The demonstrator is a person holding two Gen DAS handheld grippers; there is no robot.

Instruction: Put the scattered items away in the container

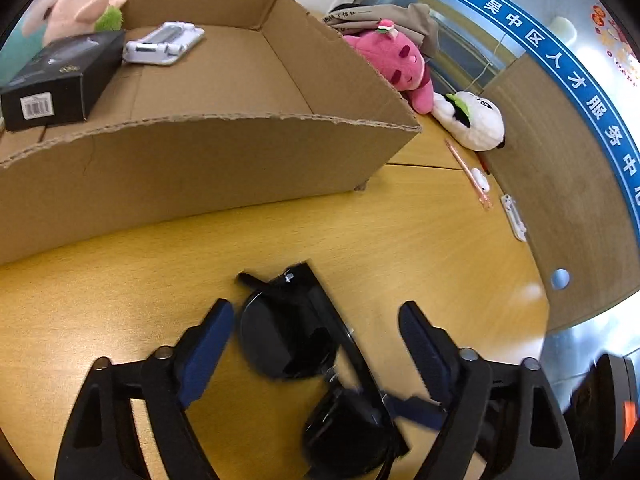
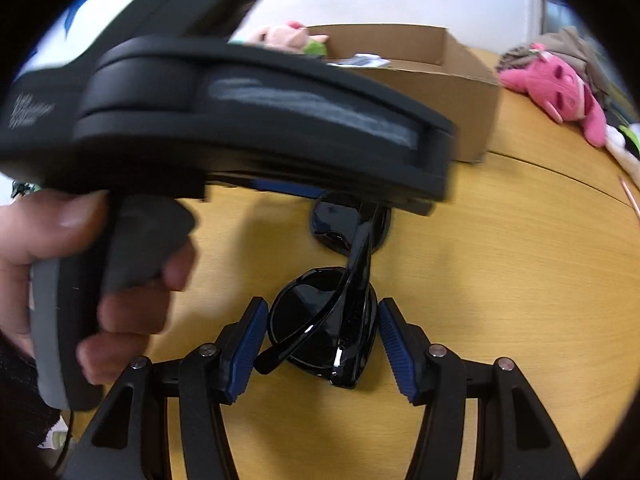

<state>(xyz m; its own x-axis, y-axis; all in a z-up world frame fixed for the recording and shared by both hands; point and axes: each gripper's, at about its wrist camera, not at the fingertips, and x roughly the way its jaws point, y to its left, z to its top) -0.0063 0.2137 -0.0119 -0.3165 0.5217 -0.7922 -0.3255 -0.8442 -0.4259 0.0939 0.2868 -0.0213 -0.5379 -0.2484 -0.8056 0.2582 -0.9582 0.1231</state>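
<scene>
Black sunglasses (image 1: 288, 340) lie folded on the yellow table, in front of the open cardboard box (image 1: 200, 160). My left gripper (image 1: 316, 312) is open and straddles the far lens, with a gap between the frame and its right pad. My right gripper (image 2: 322, 304) has its blue pads against both sides of the near lens of the sunglasses (image 2: 320, 328), shut on it. A hand (image 2: 80, 272) holds the left gripper's handle, and that tool's black body fills the upper left of the right wrist view.
Inside the box lie a black carton (image 1: 60, 80) and a white stand (image 1: 164, 42), with a pale pink plush (image 1: 76, 8) at its back corner. A pink plush (image 1: 396, 64), a white plush (image 1: 476, 120), a pink pen (image 1: 468, 172) and small white items (image 1: 514, 216) lie along the table's right edge.
</scene>
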